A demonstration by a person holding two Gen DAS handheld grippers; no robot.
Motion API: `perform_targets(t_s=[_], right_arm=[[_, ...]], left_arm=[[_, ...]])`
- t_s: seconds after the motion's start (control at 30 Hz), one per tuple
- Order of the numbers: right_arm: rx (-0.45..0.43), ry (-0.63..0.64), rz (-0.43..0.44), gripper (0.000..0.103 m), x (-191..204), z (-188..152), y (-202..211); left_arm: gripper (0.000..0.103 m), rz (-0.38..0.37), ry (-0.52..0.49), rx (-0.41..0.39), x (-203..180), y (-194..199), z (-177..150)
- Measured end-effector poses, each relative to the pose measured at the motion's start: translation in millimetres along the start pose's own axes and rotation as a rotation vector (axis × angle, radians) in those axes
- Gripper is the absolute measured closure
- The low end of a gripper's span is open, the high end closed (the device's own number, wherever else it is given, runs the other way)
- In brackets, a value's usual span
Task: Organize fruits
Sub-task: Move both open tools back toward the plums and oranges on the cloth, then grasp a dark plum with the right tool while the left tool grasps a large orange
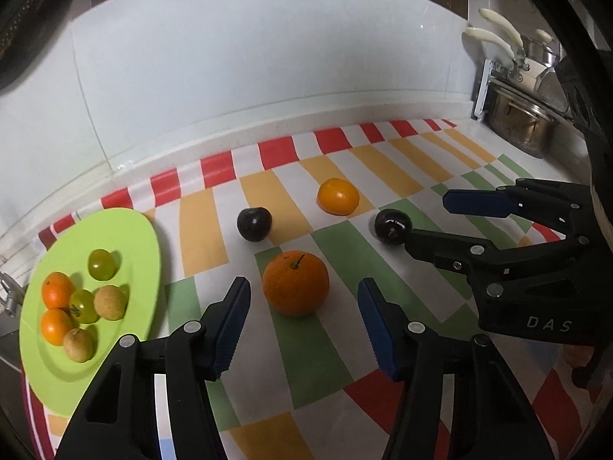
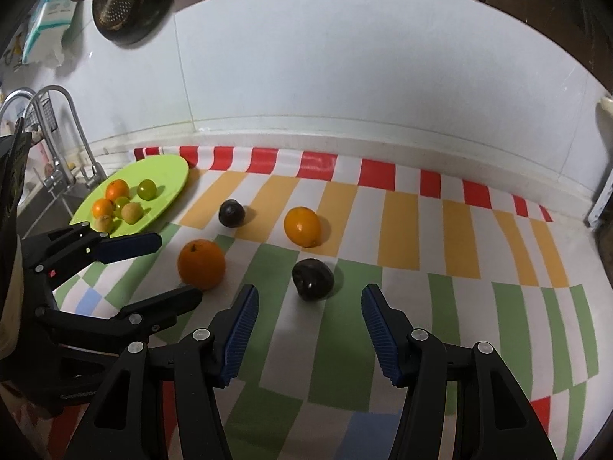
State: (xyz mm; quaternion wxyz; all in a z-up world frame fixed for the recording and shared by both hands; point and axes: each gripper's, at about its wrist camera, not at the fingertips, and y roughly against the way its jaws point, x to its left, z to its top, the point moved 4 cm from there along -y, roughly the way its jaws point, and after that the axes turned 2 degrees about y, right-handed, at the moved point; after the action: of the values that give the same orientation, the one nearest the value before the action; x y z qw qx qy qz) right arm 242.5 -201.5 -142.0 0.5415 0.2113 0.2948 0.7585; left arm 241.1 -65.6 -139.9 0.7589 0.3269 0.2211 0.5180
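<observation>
My left gripper [image 1: 304,327], jaws wide and empty, faces the large round orange [image 1: 295,283]: firm, smooth-skinned, likely to roll, best pinched across its middle.

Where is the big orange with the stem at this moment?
The big orange lies on the striped cloth, straight ahead of the open left gripper, apart from its fingers. The green plate is to its left.
</observation>
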Motion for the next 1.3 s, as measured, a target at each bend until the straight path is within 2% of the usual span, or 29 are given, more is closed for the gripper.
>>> perform_targets(t_s=[0.17, 0.23, 0.4, 0.47, 0.57, 0.63, 0.7, 0.97, 1.3], right_arm=[[0.016, -0.001, 0.010, 0.047, -1.0, 2.4, -13.9], [0.026, -0.004, 0.016, 0.052, -0.8, 2.4, -19.8], [0.046, -0.022, 0.025, 0.054, -1.4, 2.2, -32.4], [0.052, -0.024, 0.020, 0.059, -1.4, 1.8, -35.5], [0.063, -0.027, 0.019, 0.061, -1.2, 1.2, -38.8], [0.064, -0.030, 0.019, 0.069, -0.6, 1.5, -39.2], [0.065, -0.028, 0.014, 0.072, -1.2, 1.8, -39.6], [0.046, -0.035, 0.015, 0.072, 2.8, 2.9, -28.8], [-0.024, -0.007, 0.032, 0.072, 25.4, 14.9, 5.7]], left_arm=[[0.051, -0.015, 0.019, 0.028, 2.2, -11.7, -0.2], [0.053, -0.019, 0.031, 0.033, 3.5, -14.7, 1.4], [0.059, -0.032, 0.049, 0.049, 6.3, -20.3, 3.8], [0.063, -0.032, 0.059, 0.052, 8.4, -21.9, 4.0], [0.063, -0.042, 0.075, 0.055, 10.3, -22.4, 4.7], [0.063, -0.044, 0.080, 0.056, 10.5, -22.1, 4.7], [0.063, -0.045, 0.083, 0.055, 10.4, -20.8, 4.8], [0.063, -0.031, 0.104, 0.027, 15.6, -3.8, 7.3], [0.063, 0.017, 0.125, -0.042, 24.4, 33.2, 3.5]])
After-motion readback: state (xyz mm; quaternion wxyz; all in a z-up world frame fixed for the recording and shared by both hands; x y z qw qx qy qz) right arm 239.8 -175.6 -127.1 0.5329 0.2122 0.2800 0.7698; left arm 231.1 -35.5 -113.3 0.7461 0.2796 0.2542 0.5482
